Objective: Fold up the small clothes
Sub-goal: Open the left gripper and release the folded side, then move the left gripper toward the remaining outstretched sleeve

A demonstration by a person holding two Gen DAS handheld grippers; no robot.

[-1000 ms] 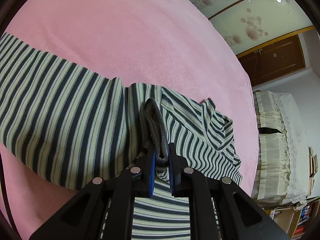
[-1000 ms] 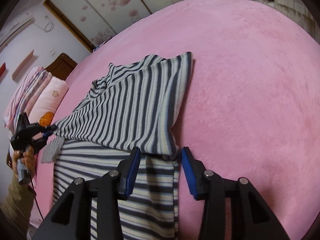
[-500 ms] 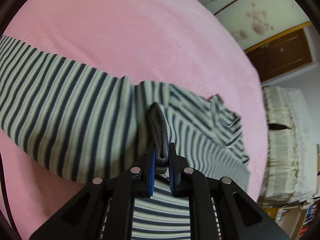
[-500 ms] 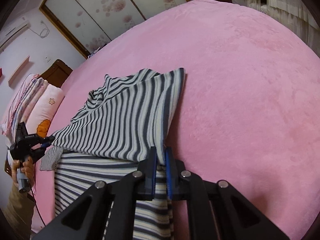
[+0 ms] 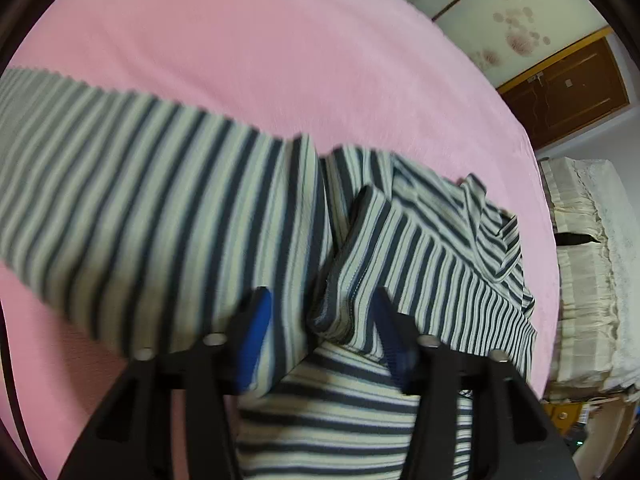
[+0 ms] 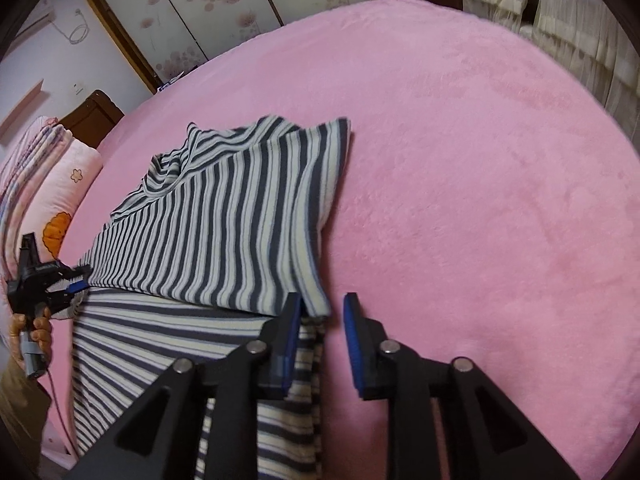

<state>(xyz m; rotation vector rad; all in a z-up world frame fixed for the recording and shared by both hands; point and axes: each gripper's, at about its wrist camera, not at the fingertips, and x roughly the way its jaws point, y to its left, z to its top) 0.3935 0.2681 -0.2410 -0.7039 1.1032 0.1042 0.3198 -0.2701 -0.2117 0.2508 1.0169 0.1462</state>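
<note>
A dark-and-cream striped garment (image 5: 168, 216) lies on the pink blanket (image 5: 248, 52), with one part folded over the rest. My left gripper (image 5: 322, 332) hangs just above it. Its jaws are opening, and the loose folded edge (image 5: 360, 264) lies between the blue pads (image 5: 252, 340) without being pressed. In the right wrist view the folded panel (image 6: 236, 216) spreads over the lower layer. My right gripper (image 6: 322, 320) is at the panel's near corner (image 6: 316, 300). Its jaws are opening too, with the corner beside the left pad and pink blanket showing in the gap. A hand holds the left gripper (image 6: 48, 280) at the far left.
Stacked pink pillows and quilts (image 6: 40, 168) sit at the blanket's left end. Floral sliding wardrobe doors (image 6: 224, 8) and a wooden door (image 5: 568, 92) stand beyond the bed. Cream-covered furniture (image 5: 588, 272) runs along the right side. Bare pink blanket (image 6: 500, 180) stretches to the right of the garment.
Half a second ago both grippers were shut on the cloth; both have now opened and let it go. The grey edge the left gripper pinched has dropped flat onto the garment.
</note>
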